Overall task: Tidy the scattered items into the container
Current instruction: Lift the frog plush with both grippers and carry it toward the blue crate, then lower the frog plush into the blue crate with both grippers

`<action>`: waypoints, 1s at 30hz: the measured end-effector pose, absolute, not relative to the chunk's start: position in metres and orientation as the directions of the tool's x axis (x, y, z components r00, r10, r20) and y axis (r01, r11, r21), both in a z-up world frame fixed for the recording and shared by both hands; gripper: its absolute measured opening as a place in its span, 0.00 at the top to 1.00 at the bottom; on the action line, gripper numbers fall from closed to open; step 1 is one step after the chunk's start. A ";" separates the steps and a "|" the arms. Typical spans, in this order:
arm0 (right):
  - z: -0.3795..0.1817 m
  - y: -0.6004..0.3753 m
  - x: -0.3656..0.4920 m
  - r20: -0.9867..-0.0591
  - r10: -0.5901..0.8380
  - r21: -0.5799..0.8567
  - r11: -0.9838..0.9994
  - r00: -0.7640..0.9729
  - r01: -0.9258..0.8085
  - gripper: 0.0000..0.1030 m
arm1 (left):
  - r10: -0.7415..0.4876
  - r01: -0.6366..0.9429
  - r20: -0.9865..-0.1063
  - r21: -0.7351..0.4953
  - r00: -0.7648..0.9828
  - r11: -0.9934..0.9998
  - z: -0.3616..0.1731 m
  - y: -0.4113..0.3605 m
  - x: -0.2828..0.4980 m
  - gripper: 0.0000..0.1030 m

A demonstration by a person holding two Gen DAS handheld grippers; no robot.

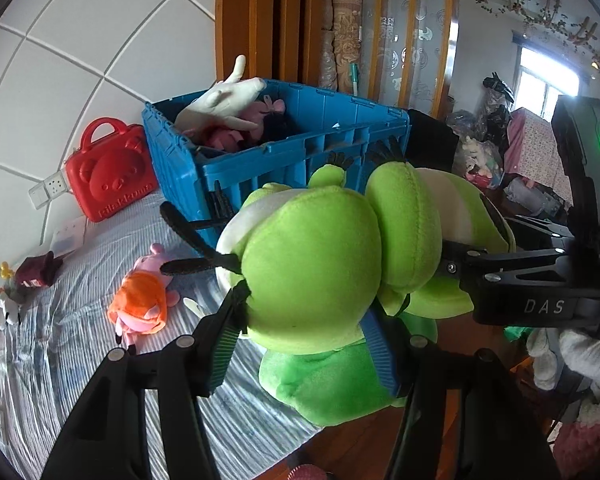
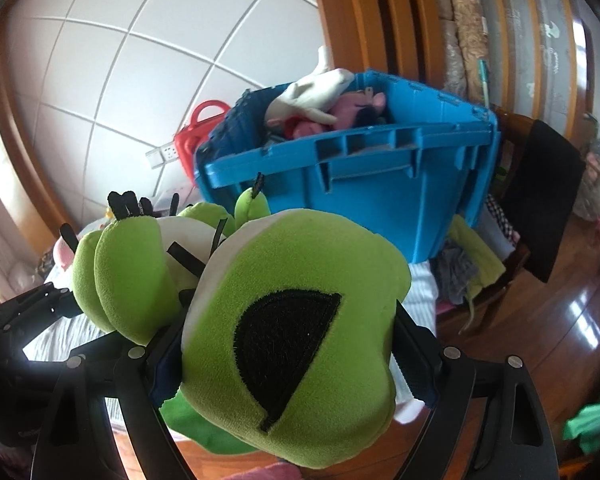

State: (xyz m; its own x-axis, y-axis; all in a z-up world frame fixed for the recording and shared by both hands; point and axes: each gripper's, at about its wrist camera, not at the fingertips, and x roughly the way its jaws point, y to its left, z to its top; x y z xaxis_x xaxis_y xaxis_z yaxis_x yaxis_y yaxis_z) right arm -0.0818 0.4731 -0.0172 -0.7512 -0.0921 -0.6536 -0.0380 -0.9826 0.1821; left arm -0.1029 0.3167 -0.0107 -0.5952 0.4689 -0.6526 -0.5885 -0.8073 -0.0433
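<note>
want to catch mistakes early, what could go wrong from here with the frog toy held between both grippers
1. The green frog plush is soft, bulky and held by both the left gripper and right gripper; uneven motion could make it slip.
2. The blue crate already holds toys, so the frog may catch its rim or sit proud.

Blue crate (image 1: 236, 168) sitting ahead on the striped bed (image 1: 80, 280), its near wall rising across the way in. Top standing open, but a white plush (image 1: 224, 100) and pink toys (image 2: 356, 106) are piling up toward the far-left rim; right half of the opening looking freer. Red case (image 1: 110, 168) crowding the crate's left side; a dark chair (image 2: 540, 200) closing in on the right.
</note>
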 end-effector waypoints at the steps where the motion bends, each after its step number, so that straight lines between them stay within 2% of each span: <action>1: -0.015 0.478 -0.084 -0.650 -0.084 0.180 -0.983 -0.756 -0.045 0.14 | 0.476 -0.596 -0.648 -0.041 -0.595 -0.802 -0.008 0.322 -0.108 0.44; 10: 0.024 0.524 -0.126 -0.589 0.018 0.128 -0.985 -0.808 -0.116 0.14 | 0.555 -0.657 -0.572 -0.037 -0.604 -0.753 0.025 0.368 -0.171 0.44; 16: 0.051 0.548 -0.161 -0.539 0.035 0.120 -0.986 -0.841 -0.118 0.14 | 0.558 -0.649 -0.532 -0.021 -0.637 -0.761 0.050 0.389 -0.210 0.44; 22: 0.076 0.572 -0.209 -0.486 -0.022 0.101 -0.994 -0.874 -0.032 0.14 | 0.508 -0.575 -0.483 -0.011 -0.714 -0.818 0.072 0.411 -0.246 0.44; 30: 0.102 0.616 -0.299 -0.420 -0.174 0.058 -0.985 -0.891 0.165 0.14 | 0.350 -0.389 -0.433 0.002 -0.830 -0.921 0.090 0.452 -0.303 0.44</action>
State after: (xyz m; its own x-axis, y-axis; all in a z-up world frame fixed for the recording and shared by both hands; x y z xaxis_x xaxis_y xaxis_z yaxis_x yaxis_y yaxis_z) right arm -0.2987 0.6165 0.1021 -0.8906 -0.1737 -0.4204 0.1648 -0.9846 0.0577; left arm -0.3032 0.4523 0.0902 -0.8305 0.3502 -0.4332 -0.3893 -0.9211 0.0017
